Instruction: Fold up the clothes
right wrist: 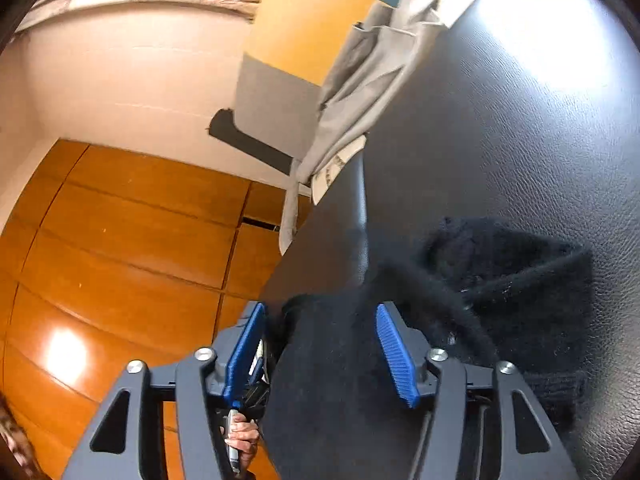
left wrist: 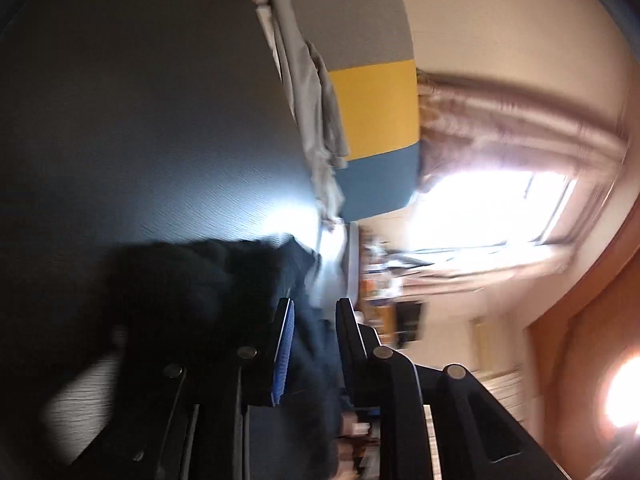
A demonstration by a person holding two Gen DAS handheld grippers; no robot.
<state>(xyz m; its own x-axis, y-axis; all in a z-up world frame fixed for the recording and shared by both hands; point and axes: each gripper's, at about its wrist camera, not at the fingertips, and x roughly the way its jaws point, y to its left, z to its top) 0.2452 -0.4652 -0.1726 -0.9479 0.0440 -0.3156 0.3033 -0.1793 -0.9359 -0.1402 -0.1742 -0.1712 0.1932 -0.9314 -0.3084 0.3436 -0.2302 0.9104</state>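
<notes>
Both grippers (left wrist: 314, 312) (right wrist: 320, 312) rolled sideways, jaws apart.

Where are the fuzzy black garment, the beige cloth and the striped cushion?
Fuzzy black garment (right wrist: 516, 276): right wrist view, on its bunched upper part.
Beige cloth (right wrist: 372, 80): right wrist view, on its middle folds.
Striped cushion (left wrist: 374, 108): left wrist view, on its yellow band.

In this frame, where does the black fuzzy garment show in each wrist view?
Left wrist: black fuzzy garment lies lower left of centre on the dark surface, reaching between the fingers.
Right wrist: it lies lower right, a fold running down between the blue pads.
Shared landmark: the grey, yellow and blue cushion.
</notes>
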